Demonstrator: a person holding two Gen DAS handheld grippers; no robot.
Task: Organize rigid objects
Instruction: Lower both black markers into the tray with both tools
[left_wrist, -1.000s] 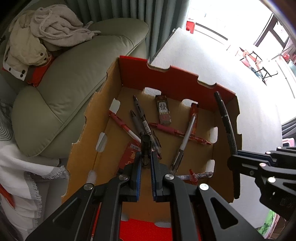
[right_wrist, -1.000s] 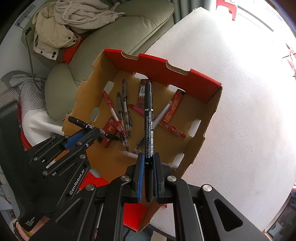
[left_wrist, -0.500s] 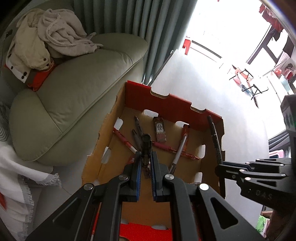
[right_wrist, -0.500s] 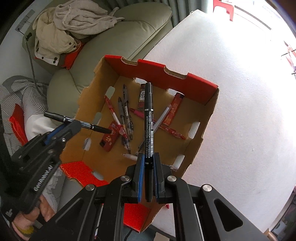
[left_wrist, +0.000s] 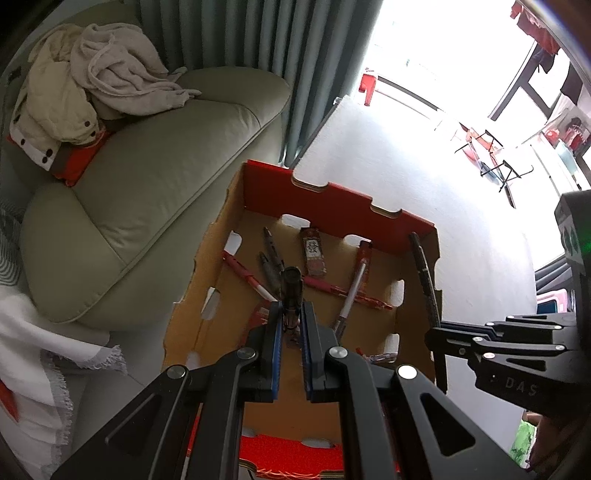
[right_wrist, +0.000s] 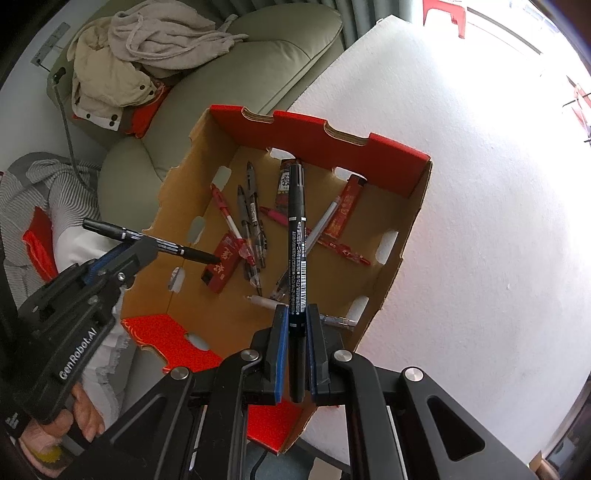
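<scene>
A long black marker with white print and a barcode (right_wrist: 297, 236) is clamped in the right tongs (right_wrist: 296, 325), pointing out above the open red-and-brown cardboard box (right_wrist: 369, 151). The left tongs (left_wrist: 290, 314) grip a second black marker (left_wrist: 290, 291), also above the box. Inside the box lie loose red and grey pens (right_wrist: 251, 218) and small red packets (right_wrist: 220, 264). The box sits on a white worktop (right_wrist: 480, 221), beside a green sofa (left_wrist: 147, 184).

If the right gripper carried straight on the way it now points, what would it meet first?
Probably the loose pens on the floor of the cardboard box. The right gripper holds a black marker aimed into it, so the marker's tip would touch first; depth is unclear.
</scene>
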